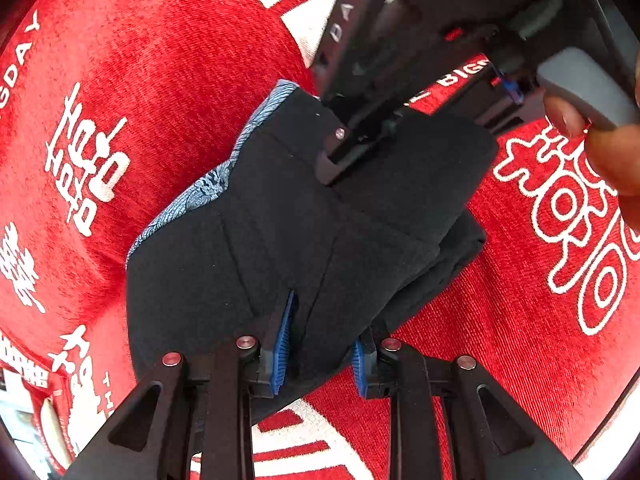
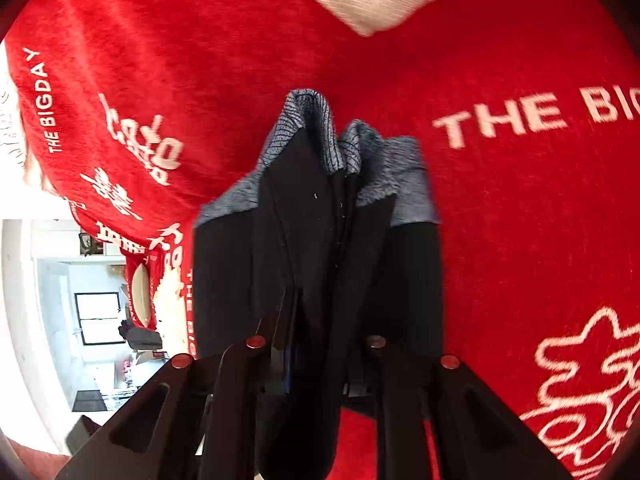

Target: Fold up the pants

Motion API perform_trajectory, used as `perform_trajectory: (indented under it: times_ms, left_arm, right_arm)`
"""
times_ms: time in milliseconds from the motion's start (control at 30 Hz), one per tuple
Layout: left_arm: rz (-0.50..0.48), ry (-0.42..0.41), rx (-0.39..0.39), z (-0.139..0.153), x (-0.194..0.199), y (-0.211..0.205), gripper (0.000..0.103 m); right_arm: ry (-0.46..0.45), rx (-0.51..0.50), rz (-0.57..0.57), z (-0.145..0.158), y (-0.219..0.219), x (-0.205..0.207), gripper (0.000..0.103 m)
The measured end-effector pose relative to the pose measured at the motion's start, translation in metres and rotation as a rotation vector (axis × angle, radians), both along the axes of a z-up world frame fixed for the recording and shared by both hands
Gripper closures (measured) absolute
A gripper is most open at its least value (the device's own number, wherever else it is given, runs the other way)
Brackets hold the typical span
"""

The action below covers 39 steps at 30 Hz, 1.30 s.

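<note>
Two hand-held grippers on the pants, fold nearly done.

I see the pants (image 1: 304,232) lying as a compact dark bundle on the red cloth (image 1: 160,80), long axis running from near-left to far-right. My left hand-held gripper (image 1: 320,344) is clenched on the near edge; the right hand-held gripper (image 2: 316,344) is clamped on the waistband end, lining showing beyond it. Left is nearer, so I judge it leads the last tuck.
</note>
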<state>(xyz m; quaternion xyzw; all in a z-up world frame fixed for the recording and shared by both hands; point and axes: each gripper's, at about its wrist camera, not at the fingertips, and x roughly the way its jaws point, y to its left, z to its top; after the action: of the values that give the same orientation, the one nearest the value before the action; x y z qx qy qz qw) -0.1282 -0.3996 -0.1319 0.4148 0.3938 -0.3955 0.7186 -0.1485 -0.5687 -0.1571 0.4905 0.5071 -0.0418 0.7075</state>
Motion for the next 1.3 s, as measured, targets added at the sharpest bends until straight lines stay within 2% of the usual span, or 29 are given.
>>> perform_trajectory:
  times_ms: [133, 167, 233, 267, 300, 367, 433, 567, 633, 767, 833, 933, 1033, 1100, 1167, 1233, 1300]
  left_arm:
    - [-0.009, -0.032, 0.023, -0.002, -0.004, -0.003, 0.077]
    - [-0.013, -0.038, 0.032, -0.001, -0.007, -0.004, 0.072]
    - [-0.019, 0.007, 0.032, 0.003, -0.004, -0.002, 0.051]
    - [-0.01, 0.03, 0.023, 0.007, -0.001, 0.001, 0.023]
    - [0.003, 0.048, 0.001, 0.013, 0.002, 0.006, 0.018]
    - [-0.005, 0.068, -0.027, 0.023, 0.005, 0.014, 0.018]
    - [-0.011, 0.056, -0.044, 0.033, 0.01, 0.023, 0.018]
    - [0.04, 0.026, -0.135, 0.051, 0.046, 0.045, 0.018]
    - [0.117, 0.026, -0.175, 0.055, 0.083, 0.052, 0.018]
    - [0.379, 0.151, -0.218, 0.044, 0.182, 0.061, 0.018]
    - [0.508, 0.256, -0.243, 0.026, 0.229, 0.067, 0.018]
    - [0.601, 0.358, -0.231, -0.004, 0.268, 0.068, 0.018]
    - [0.625, 0.411, -0.218, -0.026, 0.285, 0.067, 0.018]
    - [0.636, 0.468, -0.222, -0.037, 0.288, 0.068, 0.018]
    - [0.659, 0.497, -0.218, -0.047, 0.29, 0.07, 0.018]
    - [0.682, 0.505, -0.212, -0.055, 0.29, 0.072, 0.018]
    - [0.681, 0.491, -0.203, -0.062, 0.286, 0.072, 0.018]
  right_arm:
    - [-0.019, 0.007, -0.016, -0.004, -0.001, -0.012, 0.083]
    - [-0.016, -0.004, -0.014, -0.002, 0.0, -0.013, 0.08]
    - [0.016, -0.035, -0.007, 0.002, 0.003, -0.016, 0.074]
    - [0.03, -0.045, -0.007, 0.004, 0.003, -0.018, 0.069]
    - [0.06, -0.051, -0.005, 0.007, 0.003, -0.02, 0.068]
    - [0.087, -0.049, -0.005, 0.013, 0.001, -0.026, 0.059]
    - [0.134, -0.128, -0.003, 0.024, 0.001, -0.031, 0.054]
    - [0.131, -0.255, 0.007, 0.049, 0.001, -0.029, 0.054]
    - [0.115, -0.296, 0.008, 0.057, 0.0, -0.019, 0.054]
    - [0.112, -0.337, 0.009, 0.055, -0.004, 0.007, 0.054]
    - [0.104, -0.356, 0.017, 0.054, -0.008, 0.023, 0.054]
    - [0.099, -0.391, 0.046, 0.052, -0.012, 0.045, 0.054]
    - [0.107, -0.395, 0.052, 0.046, -0.018, 0.063, 0.054]
    - [0.11, -0.366, 0.047, 0.039, -0.023, 0.069, 0.058]
    - [0.149, -0.329, 0.039, 0.027, -0.028, 0.074, 0.083]
    - [0.172, -0.318, 0.02, 0.024, -0.032, 0.072, 0.09]
    - [0.189, -0.352, 0.041, 0.025, -0.03, 0.068, 0.092]
